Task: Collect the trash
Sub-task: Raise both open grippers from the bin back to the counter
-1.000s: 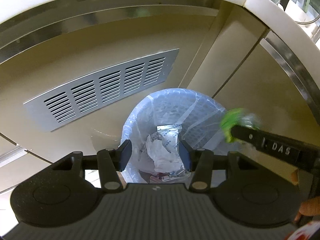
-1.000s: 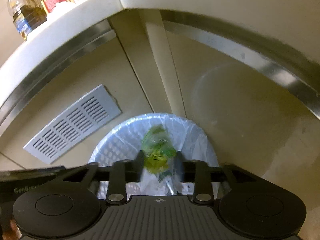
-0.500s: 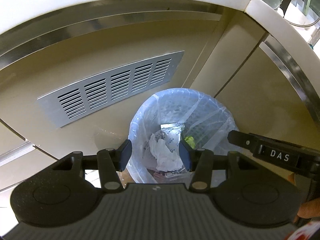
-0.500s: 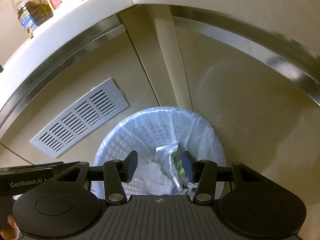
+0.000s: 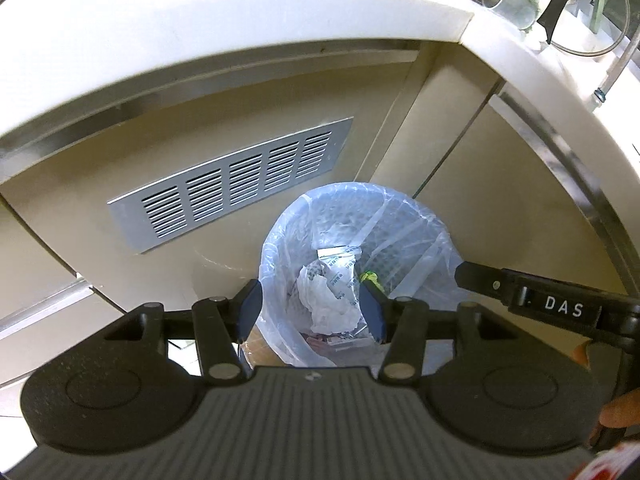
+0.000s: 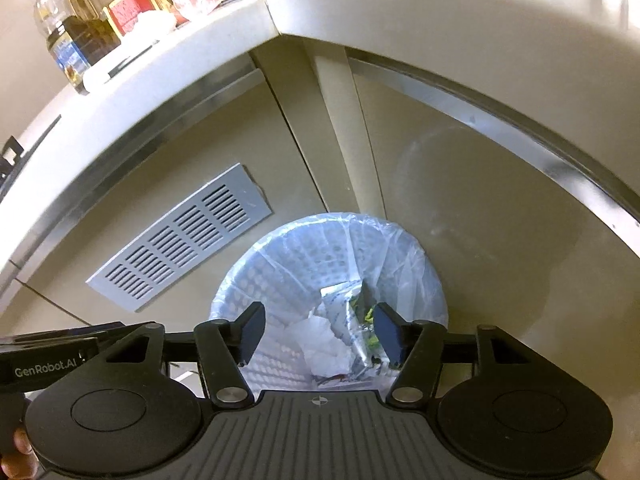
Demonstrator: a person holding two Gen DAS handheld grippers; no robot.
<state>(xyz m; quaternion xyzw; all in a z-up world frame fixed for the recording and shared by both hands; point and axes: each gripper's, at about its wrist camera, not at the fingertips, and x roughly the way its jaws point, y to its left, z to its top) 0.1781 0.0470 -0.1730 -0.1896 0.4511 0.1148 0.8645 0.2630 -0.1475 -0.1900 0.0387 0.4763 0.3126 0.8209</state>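
A white perforated bin (image 5: 360,192) (image 6: 332,220) with a clear liner stands on the floor in the cabinet corner. In it lie a crumpled white tissue (image 5: 328,304) (image 6: 324,344), a silver foil packet (image 5: 340,260) (image 6: 340,300) and a green wrapper (image 5: 370,277) (image 6: 370,316). My left gripper (image 5: 311,312) hovers above the bin, its jaws opening slightly with nothing between them. My right gripper (image 6: 320,332) is also above the bin, jaws opening and empty; the wrapper lies loose far below them. The right gripper's finger marked DAS (image 5: 520,288) reaches in from the right.
A grey vent grille (image 5: 232,188) (image 6: 180,256) sits in the cabinet front left of the bin. The pale countertop (image 6: 360,8) overhangs above, with oil bottles (image 6: 80,32) on it. A black knife handle (image 5: 554,4) shows at the counter's far right.
The right gripper let go of the green wrapper, which dropped into the bin, and its jaws widened. Both grippers lifted away from the bin.
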